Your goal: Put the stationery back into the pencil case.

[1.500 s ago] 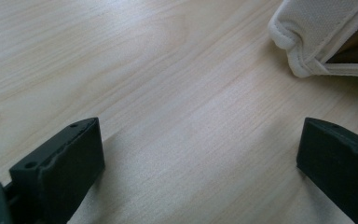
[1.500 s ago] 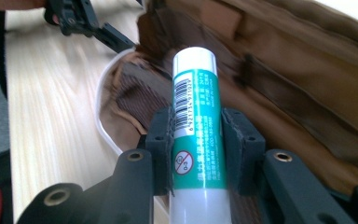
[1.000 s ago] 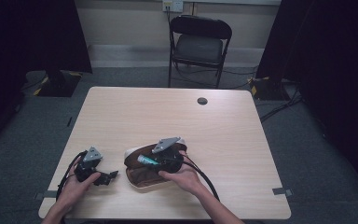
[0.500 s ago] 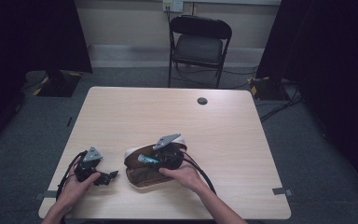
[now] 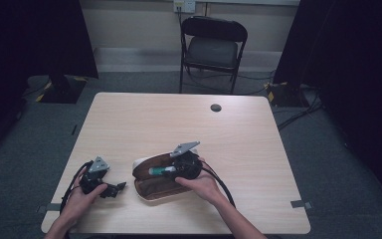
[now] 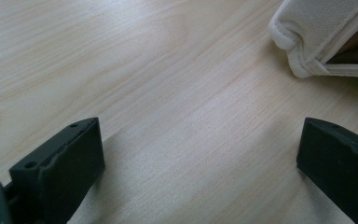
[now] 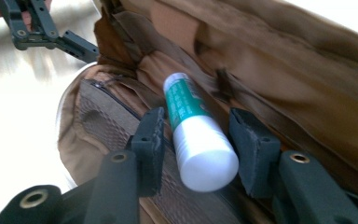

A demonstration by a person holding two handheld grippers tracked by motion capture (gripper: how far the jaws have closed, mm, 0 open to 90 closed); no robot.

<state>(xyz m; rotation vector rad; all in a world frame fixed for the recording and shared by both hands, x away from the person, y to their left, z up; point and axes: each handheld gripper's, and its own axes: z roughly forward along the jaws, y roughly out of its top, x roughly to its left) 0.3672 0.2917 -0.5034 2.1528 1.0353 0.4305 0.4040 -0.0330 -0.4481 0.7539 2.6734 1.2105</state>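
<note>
An open pencil case (image 5: 156, 191), white outside and brown inside (image 7: 270, 60), lies near the table's front edge. A green and white tube (image 5: 159, 171) rests inside it. My right gripper (image 5: 167, 171) reaches into the case from the right. Its jaws have just been opening; the tube (image 7: 200, 140) lies loose between them, with a gap at the right pad (image 7: 254, 149). My left gripper (image 5: 117, 189) rests on the table left of the case, jaws wide (image 6: 200, 154) with only bare wood between them. The case's white corner (image 6: 317, 32) shows ahead of it.
The wooden table (image 5: 229, 129) has a small black grommet (image 5: 216, 107) near its far edge. A black folding chair (image 5: 213, 47) stands behind the table. Cables trail from both grippers toward the front edge.
The right gripper has shifted slightly over the case, its grey plate a touch higher. The left hand and the case have stayed put.
</note>
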